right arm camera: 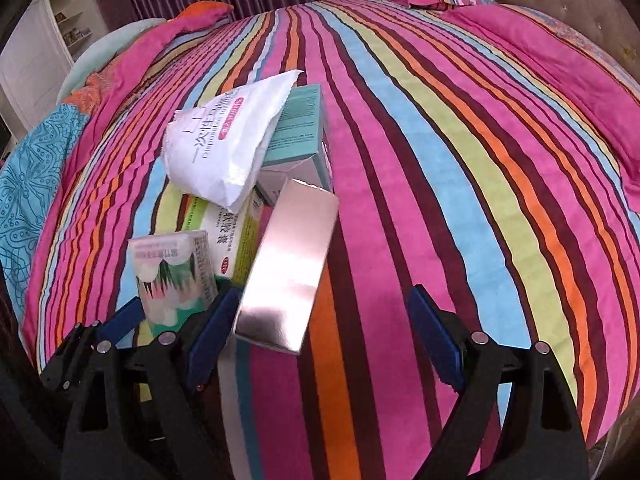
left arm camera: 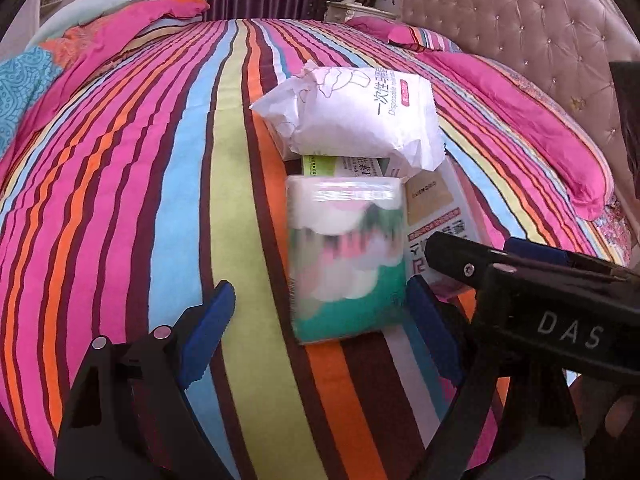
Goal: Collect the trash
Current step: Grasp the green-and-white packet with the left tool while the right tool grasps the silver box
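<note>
A heap of trash lies on the striped bedspread (left arm camera: 120, 208). A white crumpled packet (left arm camera: 352, 116) (right arm camera: 224, 140) lies on top of it. Under it are a green-and-white medicine box (right arm camera: 236, 236), a teal box (right arm camera: 300, 128), a silver box (right arm camera: 288, 264) and a red-printed white box (left arm camera: 436, 216). A green-and-white tissue pack (left arm camera: 346, 256) (right arm camera: 172, 276), blurred, stands nearest. My left gripper (left arm camera: 320, 324) is open with the tissue pack between its fingers, its right finger against the pack. My right gripper (right arm camera: 324, 336) is open, with the silver box's near end by its left finger (right arm camera: 212, 332).
A pink tufted headboard (left arm camera: 520, 28) stands at the right. Pink pillows (left arm camera: 520, 120) lie along it. A folded pink and blue quilt (left arm camera: 48, 64) lies at the far left. A nightstand with a vase (left arm camera: 352, 0) and purple curtains are behind the bed.
</note>
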Action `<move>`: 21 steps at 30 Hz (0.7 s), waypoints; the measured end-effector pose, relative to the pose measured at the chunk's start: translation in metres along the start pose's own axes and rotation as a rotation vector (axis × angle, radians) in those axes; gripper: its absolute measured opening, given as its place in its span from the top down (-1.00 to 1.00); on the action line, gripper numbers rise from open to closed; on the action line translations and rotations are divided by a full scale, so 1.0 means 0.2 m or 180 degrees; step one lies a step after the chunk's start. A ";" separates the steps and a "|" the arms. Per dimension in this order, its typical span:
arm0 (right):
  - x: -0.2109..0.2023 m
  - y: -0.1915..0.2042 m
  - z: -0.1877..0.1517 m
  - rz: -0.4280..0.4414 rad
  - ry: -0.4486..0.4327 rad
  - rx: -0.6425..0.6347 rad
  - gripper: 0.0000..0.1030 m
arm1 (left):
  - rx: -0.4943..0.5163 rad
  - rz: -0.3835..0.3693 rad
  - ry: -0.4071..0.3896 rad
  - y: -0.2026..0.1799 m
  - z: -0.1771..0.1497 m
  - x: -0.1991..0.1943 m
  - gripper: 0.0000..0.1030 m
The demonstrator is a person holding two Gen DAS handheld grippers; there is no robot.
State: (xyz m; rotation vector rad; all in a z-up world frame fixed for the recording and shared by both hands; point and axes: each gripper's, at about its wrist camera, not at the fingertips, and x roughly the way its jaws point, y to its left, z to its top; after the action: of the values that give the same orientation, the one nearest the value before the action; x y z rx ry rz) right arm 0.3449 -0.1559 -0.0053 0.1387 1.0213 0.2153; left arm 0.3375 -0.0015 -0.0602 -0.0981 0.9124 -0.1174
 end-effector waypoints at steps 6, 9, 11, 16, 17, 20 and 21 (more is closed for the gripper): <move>0.07 0.00 0.04 0.0177 0.0176 0.0074 -0.58 | -0.0028 0.0065 0.0016 0.00 0.03 0.04 -0.65; 0.08 0.00 0.05 0.0178 0.0176 0.0071 -0.48 | -0.0061 0.0080 -0.0008 0.01 0.05 0.05 -0.63; 0.08 0.00 0.06 0.0249 0.0190 0.0095 -0.32 | -0.0090 0.0065 -0.0006 0.02 0.05 0.06 -0.35; 0.06 0.00 0.09 0.0575 0.0203 0.0180 0.36 | -0.0190 -0.0016 -0.0017 0.08 0.06 0.04 0.04; 0.06 0.01 0.08 0.0565 0.0186 0.0150 0.36 | -0.0223 -0.0041 -0.0017 0.09 0.06 0.04 0.05; 0.03 0.03 0.06 0.0632 0.0171 0.0113 0.36 | -0.0303 -0.0090 -0.0047 0.12 0.06 0.02 0.06; 0.02 0.03 0.05 0.0658 0.0162 0.0132 0.36 | -0.0327 -0.0104 -0.0054 0.12 0.05 0.02 0.06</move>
State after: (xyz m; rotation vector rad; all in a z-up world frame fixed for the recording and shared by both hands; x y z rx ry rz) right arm 0.3542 -0.1501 -0.0026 0.2780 1.0627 0.3874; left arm 0.3494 0.0228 -0.0596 -0.2091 0.9002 -0.1000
